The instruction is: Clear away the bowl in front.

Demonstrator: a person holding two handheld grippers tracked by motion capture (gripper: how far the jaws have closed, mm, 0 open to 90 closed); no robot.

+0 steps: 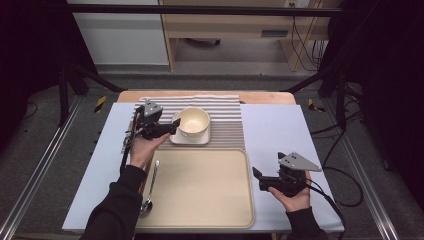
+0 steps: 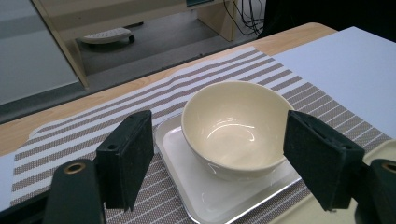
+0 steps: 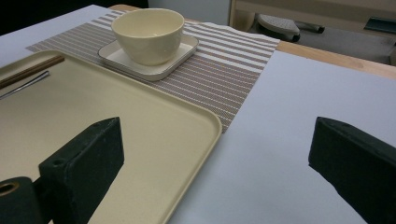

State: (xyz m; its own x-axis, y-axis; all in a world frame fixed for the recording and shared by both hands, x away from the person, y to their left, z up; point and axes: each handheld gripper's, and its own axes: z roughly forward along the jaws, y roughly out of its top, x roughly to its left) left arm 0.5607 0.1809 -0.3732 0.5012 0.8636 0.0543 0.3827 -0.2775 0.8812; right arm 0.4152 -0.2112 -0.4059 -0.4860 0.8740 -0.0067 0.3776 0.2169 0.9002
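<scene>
Right gripper [image 1: 264,180]: near edge, resting over the pale blue counter [image 1: 280,135], jaws spread, nothing between them.
Beige plastic tray [image 1: 200,187]: in front; a metal spoon [image 1: 148,192] lies along its left side.
Left gripper [image 1: 167,128]: jaws spread, empty, just beside the cream ceramic bowl [image 1: 194,121].
Bowl: sits on a white square plate [image 1: 176,138], on the striped placemat [image 1: 225,112].
Progress: table-setting looks partway done; spoon not yet placed.

Your bowl [image 1: 193,121] is cream, glossy, empty and upright. It sits on a white square plate [image 1: 176,138], toward that plate's far side. The plate lies flat on the striped mat [image 1: 227,115], just beyond the tray [image 1: 240,200].
</scene>
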